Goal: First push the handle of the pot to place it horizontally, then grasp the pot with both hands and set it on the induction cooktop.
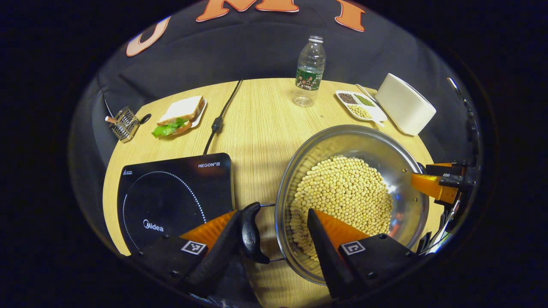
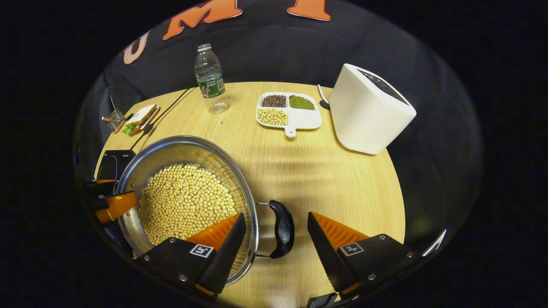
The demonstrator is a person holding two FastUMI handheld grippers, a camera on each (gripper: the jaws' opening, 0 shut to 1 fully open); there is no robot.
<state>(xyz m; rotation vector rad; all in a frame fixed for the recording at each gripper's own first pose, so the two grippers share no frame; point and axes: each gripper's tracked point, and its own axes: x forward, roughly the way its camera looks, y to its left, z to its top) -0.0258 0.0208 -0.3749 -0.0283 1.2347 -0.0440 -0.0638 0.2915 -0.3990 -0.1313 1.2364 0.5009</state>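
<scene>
A steel pot (image 1: 402, 154) full of pale yellow beans stands on the wooden table, right of the black induction cooktop (image 1: 171, 192). My left gripper (image 1: 274, 224) is open and straddles the pot's near rim: one finger lies against the black side handle (image 1: 250, 233), the other sits over the beans. In the right gripper view the pot (image 2: 214, 156) is at the left. My right gripper (image 2: 276, 226) is open around the opposite black handle (image 2: 283, 229), one finger inside the rim, the other outside over the table. Each view also shows the other gripper across the pot.
At the back stand a water bottle (image 1: 309, 72), a divided white tray of beans (image 2: 289, 111), a white box-shaped appliance (image 2: 368, 111), a sandwich on a plate (image 1: 180, 115) and a small wire rack (image 1: 124, 124). The cooktop's cord (image 1: 218, 122) runs to the back edge.
</scene>
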